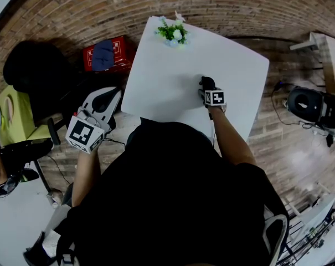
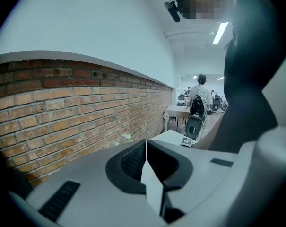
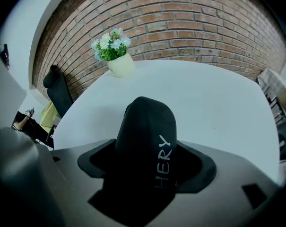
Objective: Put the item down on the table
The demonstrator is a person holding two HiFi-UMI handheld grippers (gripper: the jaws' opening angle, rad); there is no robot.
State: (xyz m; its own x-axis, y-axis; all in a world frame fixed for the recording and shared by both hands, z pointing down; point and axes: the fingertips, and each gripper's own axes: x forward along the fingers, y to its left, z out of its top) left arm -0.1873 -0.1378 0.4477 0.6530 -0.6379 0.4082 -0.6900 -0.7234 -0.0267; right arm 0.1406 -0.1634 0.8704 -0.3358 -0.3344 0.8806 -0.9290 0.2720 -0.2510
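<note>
A black rounded item [image 3: 147,131] with white letters on its side sits between the jaws of my right gripper [image 1: 206,85], which is shut on it. In the head view the item [image 1: 207,82] is low over the near middle of the white table [image 1: 173,76]; whether it touches the top I cannot tell. My left gripper [image 1: 107,96] hangs off the table's left edge, over the floor. Its jaws meet in a line with nothing between them [image 2: 146,148].
A small pot of flowers [image 1: 173,33] stands at the table's far edge, also ahead of the right gripper [image 3: 118,60]. Left of the table are a red crate [image 1: 107,53] and a black chair [image 1: 34,71]. A brick wall [image 2: 76,112] runs behind.
</note>
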